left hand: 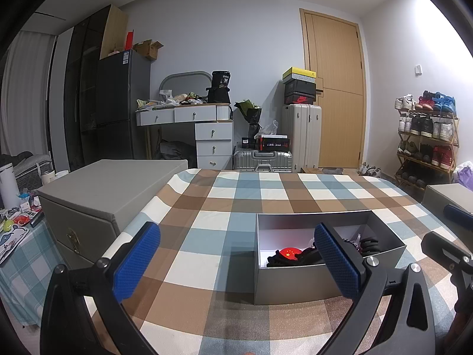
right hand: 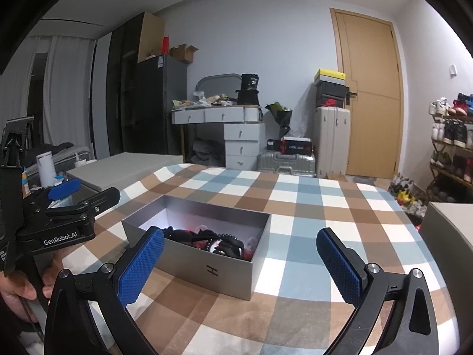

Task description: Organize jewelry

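Observation:
An open grey box (left hand: 310, 284) sits on the checked tablecloth; it also shows in the right wrist view (right hand: 207, 269). Inside lie tangled black bead bracelets (right hand: 224, 244) and a round red badge (left hand: 288, 253). My left gripper (left hand: 236, 260) is open and empty, its right pad in front of the box's near wall. My right gripper (right hand: 239, 266) is open and empty, just in front of the box. The left gripper's body also shows at the left of the right wrist view (right hand: 59, 222).
A large grey closed case with a brass latch (left hand: 97, 204) stands at the table's left edge. Another grey case (right hand: 449, 236) stands at the right. The checked table (left hand: 266, 195) runs back towards drawers, suitcases, a door and a shoe rack.

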Tool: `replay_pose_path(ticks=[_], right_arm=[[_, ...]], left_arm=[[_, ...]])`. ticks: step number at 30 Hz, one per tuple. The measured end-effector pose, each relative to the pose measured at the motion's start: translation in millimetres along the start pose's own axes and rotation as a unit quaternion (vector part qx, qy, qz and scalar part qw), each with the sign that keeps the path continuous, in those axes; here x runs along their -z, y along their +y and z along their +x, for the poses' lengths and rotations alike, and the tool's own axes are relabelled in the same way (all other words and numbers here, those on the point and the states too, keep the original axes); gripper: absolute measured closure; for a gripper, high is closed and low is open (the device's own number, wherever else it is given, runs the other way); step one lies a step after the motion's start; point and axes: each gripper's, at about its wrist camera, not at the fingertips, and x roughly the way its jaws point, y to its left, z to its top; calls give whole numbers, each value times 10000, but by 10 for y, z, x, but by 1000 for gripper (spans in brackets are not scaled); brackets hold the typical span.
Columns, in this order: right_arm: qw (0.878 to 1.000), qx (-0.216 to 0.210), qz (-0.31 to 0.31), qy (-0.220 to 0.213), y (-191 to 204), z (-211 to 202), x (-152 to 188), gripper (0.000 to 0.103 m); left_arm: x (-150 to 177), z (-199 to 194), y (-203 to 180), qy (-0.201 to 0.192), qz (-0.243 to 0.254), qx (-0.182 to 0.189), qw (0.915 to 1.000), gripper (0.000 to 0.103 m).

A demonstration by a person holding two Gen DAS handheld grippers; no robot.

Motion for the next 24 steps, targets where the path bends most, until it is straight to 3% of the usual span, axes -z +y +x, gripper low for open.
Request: replay_pose_path(ticks=[24], right_arm=[[10000,41,34,-2,-24,-6,6,0]], left_arm=[[4,10,-3,6,1,-2,10000,1]])
